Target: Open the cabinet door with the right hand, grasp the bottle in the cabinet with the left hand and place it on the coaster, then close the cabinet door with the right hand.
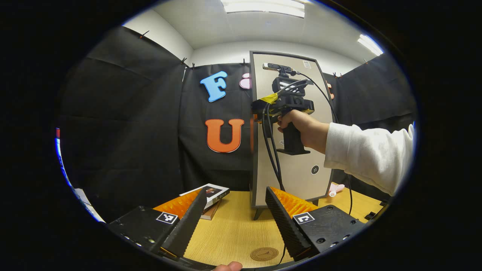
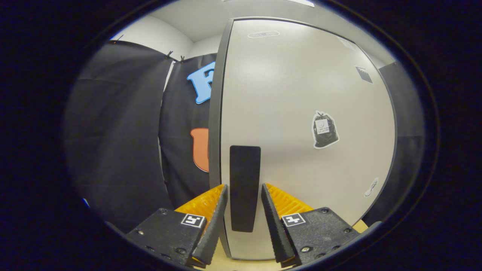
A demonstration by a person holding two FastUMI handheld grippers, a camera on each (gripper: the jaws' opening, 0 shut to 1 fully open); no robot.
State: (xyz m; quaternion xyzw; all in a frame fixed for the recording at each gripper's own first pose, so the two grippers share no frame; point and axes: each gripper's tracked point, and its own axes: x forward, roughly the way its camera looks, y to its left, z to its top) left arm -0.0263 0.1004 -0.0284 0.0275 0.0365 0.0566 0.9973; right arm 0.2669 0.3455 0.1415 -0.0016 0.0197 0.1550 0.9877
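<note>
The cabinet door (image 2: 301, 124) stands closed right ahead of our right gripper (image 2: 244, 210), whose spread fingers straddle its dark handle (image 2: 244, 180) without pinching yet. We judge it stiff and light; grip the handle. Our left gripper (image 1: 235, 210) waits spread.

No wording can be read anywhere. The stickers (image 2: 324, 130) on the cabinet door (image 2: 301, 94) are too small to make out, and the coaster (image 1: 264, 254) in front of the cabinet carries only an unreadable embossed mark.
</note>
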